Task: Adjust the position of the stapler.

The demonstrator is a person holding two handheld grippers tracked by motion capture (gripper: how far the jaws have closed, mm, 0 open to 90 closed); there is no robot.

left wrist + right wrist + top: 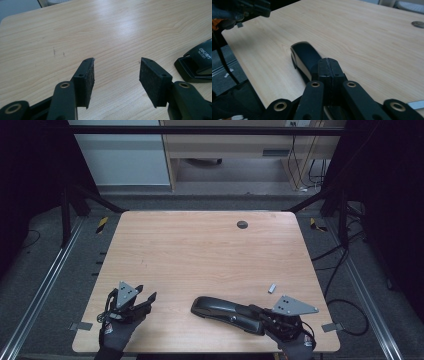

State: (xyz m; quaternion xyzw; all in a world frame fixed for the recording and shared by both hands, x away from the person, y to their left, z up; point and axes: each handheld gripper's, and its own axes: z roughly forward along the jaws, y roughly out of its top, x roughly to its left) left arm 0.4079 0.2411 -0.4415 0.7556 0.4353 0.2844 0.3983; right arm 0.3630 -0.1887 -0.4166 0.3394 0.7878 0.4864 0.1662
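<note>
L tongs (116, 75) released, empty; R tongs (329, 65) clenched above black stapler (225, 309)

Black stapler (225, 310) lies flat near table's front edge.

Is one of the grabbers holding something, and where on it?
Left gripper holds nothing. Right gripper is shut at the near end of the black stapler; whether it grips it cannot be told.
</note>
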